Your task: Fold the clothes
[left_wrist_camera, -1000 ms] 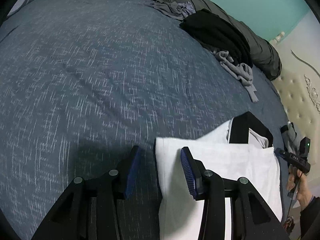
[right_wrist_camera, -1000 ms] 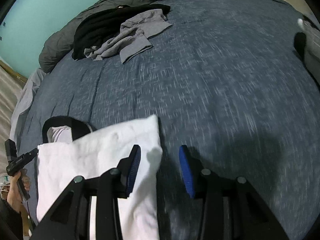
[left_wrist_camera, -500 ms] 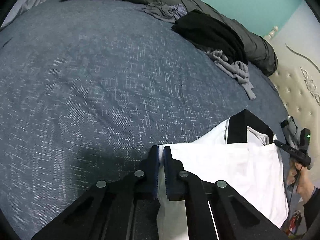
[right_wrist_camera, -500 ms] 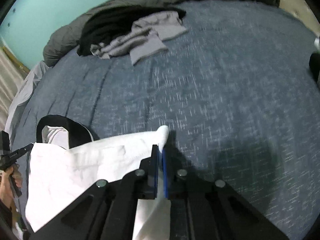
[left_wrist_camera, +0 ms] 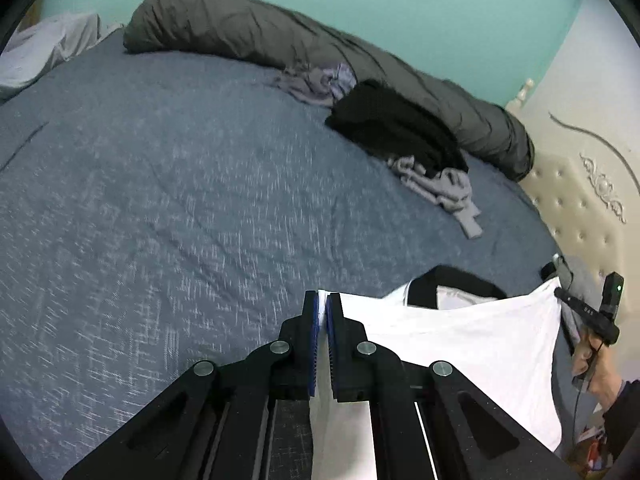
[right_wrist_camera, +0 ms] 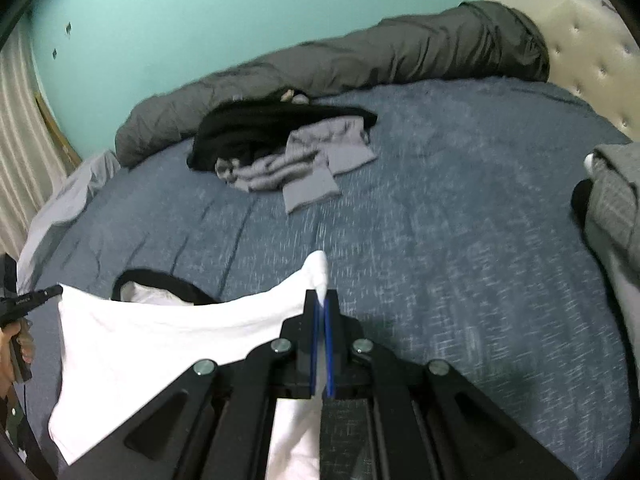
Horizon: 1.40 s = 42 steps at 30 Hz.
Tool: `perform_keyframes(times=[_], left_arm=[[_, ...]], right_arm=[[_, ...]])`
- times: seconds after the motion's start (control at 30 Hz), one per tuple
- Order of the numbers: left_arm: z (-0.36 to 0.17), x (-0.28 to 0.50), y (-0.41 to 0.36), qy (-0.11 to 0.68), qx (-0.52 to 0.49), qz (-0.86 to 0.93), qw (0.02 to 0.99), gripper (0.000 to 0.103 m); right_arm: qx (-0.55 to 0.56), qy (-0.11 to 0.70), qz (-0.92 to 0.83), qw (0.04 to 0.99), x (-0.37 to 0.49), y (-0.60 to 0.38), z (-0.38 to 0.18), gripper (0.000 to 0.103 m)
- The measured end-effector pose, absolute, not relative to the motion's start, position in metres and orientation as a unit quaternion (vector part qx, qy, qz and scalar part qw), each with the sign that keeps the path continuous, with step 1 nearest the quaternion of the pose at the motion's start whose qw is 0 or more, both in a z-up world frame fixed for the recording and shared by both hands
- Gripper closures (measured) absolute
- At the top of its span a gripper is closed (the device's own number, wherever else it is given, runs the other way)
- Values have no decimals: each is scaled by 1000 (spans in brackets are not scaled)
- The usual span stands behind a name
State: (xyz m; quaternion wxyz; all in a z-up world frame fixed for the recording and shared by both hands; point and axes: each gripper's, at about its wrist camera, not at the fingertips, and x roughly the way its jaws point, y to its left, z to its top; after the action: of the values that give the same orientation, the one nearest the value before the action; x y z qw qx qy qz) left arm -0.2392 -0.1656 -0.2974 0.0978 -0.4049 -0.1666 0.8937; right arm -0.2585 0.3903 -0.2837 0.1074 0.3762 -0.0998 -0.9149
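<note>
Since 1 second back, both pairs of jaws close from spread to clamped, and the white garment's edge rises off the blue bedspread (left_wrist_camera: 168, 208). Left gripper (left_wrist_camera: 322, 312) pinches 1 corner of the white garment (left_wrist_camera: 472, 344), lower centre of frame; right gripper (right_wrist_camera: 321, 312) pinches the other corner. Cloth sags between the 2. Judgement: raise both hands evenly, keep the edge taut and level, carry it forward over the black collar (right_wrist_camera: 160, 280) so the fold lands square.
</note>
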Motion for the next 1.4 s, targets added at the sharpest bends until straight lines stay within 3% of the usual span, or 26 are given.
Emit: perform_keyframes(times=[0.33, 0.77, 0.83, 0.9, 0.97, 1.03, 1.13, 1.23, 1.4], left_arm=[[-304, -282, -163, -168, -420, 887, 89, 99], [-363, -308, -165, -191, -464, 863, 61, 97], [-365, -309, -166, -199, -467, 859, 57, 93], [-362, -305, -174, -213, -464, 858, 45, 76], [-356, -297, -182, -225, -459, 858, 41, 65], [-350, -288, -186, -223, -461, 858, 45, 65], [-344, -260, -190, -226, -478, 847, 63, 63], [-342, -228, -187, -215, -497, 837, 80, 61], [-348, -163, -173, -200, -537, 811, 116, 61]], right_arm=[[380, -98, -916, 79, -295, 394, -278, 101], [460, -97, -882, 40, -334, 378, -340, 100], [466, -102, -878, 35, -336, 379, -342, 100], [463, -97, -881, 21, -334, 381, -337, 98], [457, -101, -883, 14, -331, 386, -331, 88], [452, -112, -885, 11, -323, 394, -323, 80], [449, -141, -881, 37, -304, 405, -312, 78], [462, -169, -866, 84, -269, 411, -307, 66], [509, -171, -835, 123, -200, 411, -316, 64]])
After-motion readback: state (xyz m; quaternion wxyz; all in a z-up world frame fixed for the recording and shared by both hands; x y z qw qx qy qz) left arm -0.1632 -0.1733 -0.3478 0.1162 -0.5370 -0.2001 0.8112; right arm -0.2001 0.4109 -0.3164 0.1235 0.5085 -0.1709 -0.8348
